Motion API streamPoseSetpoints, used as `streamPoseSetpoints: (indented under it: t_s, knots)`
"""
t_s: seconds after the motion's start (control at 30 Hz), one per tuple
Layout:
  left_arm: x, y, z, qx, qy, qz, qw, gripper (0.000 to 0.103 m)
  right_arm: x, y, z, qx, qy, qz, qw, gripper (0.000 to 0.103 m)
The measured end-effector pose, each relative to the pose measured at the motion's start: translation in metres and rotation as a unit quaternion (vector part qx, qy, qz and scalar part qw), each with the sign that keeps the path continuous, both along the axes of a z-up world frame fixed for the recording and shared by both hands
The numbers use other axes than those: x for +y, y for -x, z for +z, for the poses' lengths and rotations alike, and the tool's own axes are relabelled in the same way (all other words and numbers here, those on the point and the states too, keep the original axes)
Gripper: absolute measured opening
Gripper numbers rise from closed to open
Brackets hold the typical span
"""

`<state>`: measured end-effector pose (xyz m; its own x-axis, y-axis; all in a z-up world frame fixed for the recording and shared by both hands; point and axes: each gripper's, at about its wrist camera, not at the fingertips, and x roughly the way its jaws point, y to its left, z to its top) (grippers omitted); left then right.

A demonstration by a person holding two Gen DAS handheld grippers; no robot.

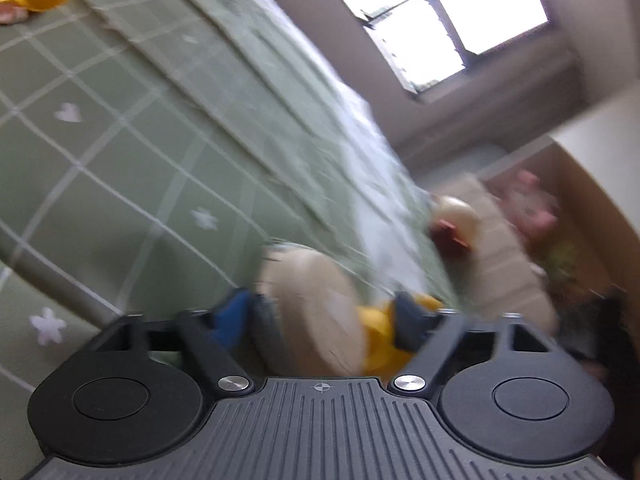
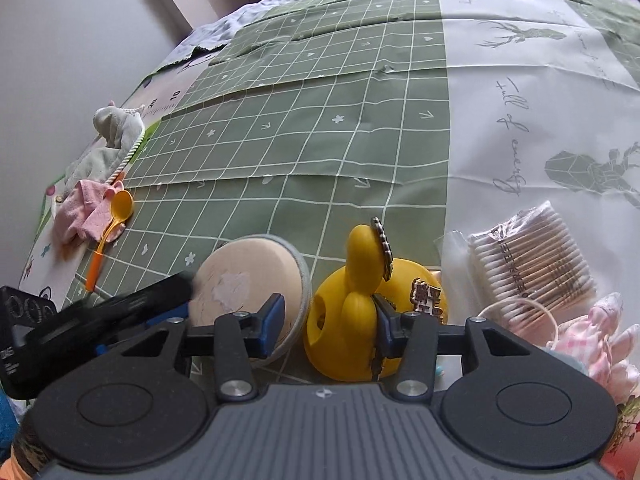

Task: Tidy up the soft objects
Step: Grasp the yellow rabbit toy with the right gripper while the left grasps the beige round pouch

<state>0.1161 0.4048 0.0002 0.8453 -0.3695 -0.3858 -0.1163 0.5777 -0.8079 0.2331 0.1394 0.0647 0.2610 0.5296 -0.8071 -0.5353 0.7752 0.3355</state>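
Bed cover [image 2: 320, 128]: green grid-pattern sheet with a white printed panel on the right; it carries every loose item.

Cardboard box [image 1: 580, 184]: far right in the left wrist view, blurred, with soft items inside; apparently the collection point.

Grey plush toy [image 2: 116, 124]: far left edge of the cover, well apart from both grippers.

Pink cloth [image 2: 86, 210]: far left, just beside the plush, touching the orange spoon [image 2: 116, 212].

Cotton swab pack [image 2: 532, 252]: near right, flat on the white panel.

Pink frilled fabric [image 2: 604, 340]: near right corner, just beside the swabs.

Yellow duck toy [image 2: 352, 312]: near centre, upright, touching or just beside the powder puff.

Powder puff [image 2: 248, 280]: round beige pad, tilted on edge just left of the duck.

Right gripper [image 2: 330, 322]: jaws moderately wide, bracketing the duck's body; contact on either pad cannot be confirmed.

Left gripper [image 1: 324, 316]: view motion-blurred; jaws appear narrowed around the puff, with the duck against the right finger.

Fault, double capture: the left jaws may catch the duck along with the puff, because the two items sit together.

Fault, collision: both grippers converge on the same spot; finger contact could knock either item away.

Fault, slip: the puff compresses and stands on edge, so it may rotate out of the pads.
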Motion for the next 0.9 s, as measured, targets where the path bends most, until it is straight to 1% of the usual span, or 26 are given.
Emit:
streamPoseSetpoints:
  t_s: [0.03,0.07,0.1,0.13,0.17,0.2,0.23,0.33,0.4,0.47,0.53,0.6,0.63,0.67,0.7,0.73,0.77,0.8,0.83,0.9]
  knots:
    - [0.0,0.002,0.0,-0.008,0.005,-0.015,0.9998,0.097,0.0,0.0,0.0,0.001,0.0,0.0,1.0,0.046]
    - [-0.002,0.003,-0.001,-0.009,0.0,-0.02,0.9998,0.097,0.0,-0.001,0.0,0.002,-0.001,-0.001,1.0,0.046]
    - [-0.003,0.003,-0.002,-0.001,-0.007,-0.014,0.9999,0.096,0.0,-0.001,0.001,0.002,-0.001,-0.001,1.0,0.046]
    - [-0.004,0.002,-0.005,0.013,-0.014,0.001,0.9998,0.088,0.001,0.0,0.001,0.001,0.0,-0.002,1.0,0.046]
    - [-0.007,0.001,-0.006,0.034,-0.031,0.025,0.9986,0.066,0.0,-0.001,0.002,0.0,0.001,-0.002,1.0,0.045]
    - [-0.011,-0.001,-0.006,0.053,-0.051,0.043,0.9964,0.055,0.001,-0.001,0.003,-0.001,0.003,-0.002,1.0,0.044]
    - [-0.014,-0.003,-0.006,0.061,-0.057,0.05,0.9953,0.059,0.001,0.0,0.003,-0.003,0.005,-0.003,1.0,0.044]
    - [-0.021,-0.008,-0.006,0.064,-0.054,0.073,0.9939,0.06,0.0,-0.001,0.003,-0.006,0.008,-0.003,1.0,0.044]
    - [-0.024,-0.013,-0.009,0.052,-0.046,0.089,0.9937,0.06,-0.002,-0.003,0.002,0.003,0.0,-0.006,1.0,0.044]
    - [-0.028,-0.018,-0.015,0.037,-0.026,0.101,0.9939,0.06,-0.003,-0.005,0.001,0.008,-0.003,-0.009,1.0,0.044]
    - [-0.034,-0.023,-0.02,0.026,-0.006,0.085,0.9961,0.058,-0.003,-0.006,0.0,0.008,-0.003,-0.007,1.0,0.044]
    - [-0.039,-0.027,-0.021,0.013,0.01,0.058,0.9982,0.058,-0.003,-0.006,0.0,0.007,-0.001,-0.006,1.0,0.043]
    - [-0.039,-0.027,-0.02,0.011,0.006,0.054,0.9985,0.058,-0.003,-0.006,0.001,0.005,0.001,-0.006,1.0,0.042]
    - [-0.039,-0.026,-0.02,0.01,0.004,0.051,0.9986,0.058,-0.002,-0.005,0.001,0.0,0.006,-0.004,1.0,0.036]
    - [-0.036,-0.026,-0.021,0.014,0.009,0.051,0.9986,0.057,-0.002,-0.005,0.002,-0.007,0.014,-0.003,1.0,0.025]
    - [-0.032,-0.026,-0.023,0.017,0.02,0.053,0.9982,0.056,-0.001,-0.004,0.004,-0.015,0.023,-0.001,1.0,0.019]
    - [-0.028,-0.025,-0.024,0.018,0.031,0.058,0.9977,0.054,-0.001,-0.004,0.006,-0.017,0.026,0.002,1.0,0.015]
    - [-0.026,-0.024,-0.024,0.017,0.034,0.063,0.9973,0.053,-0.003,-0.004,0.008,-0.019,0.025,0.004,0.999,0.014]
    - [-0.026,-0.023,-0.023,0.018,0.024,0.071,0.9971,0.051,-0.003,-0.002,0.011,-0.025,0.028,0.005,0.999,0.014]
    - [-0.031,-0.021,-0.016,0.02,-0.013,0.077,0.9967,0.05,-0.005,0.005,0.02,-0.048,0.034,0.008,0.998,0.013]
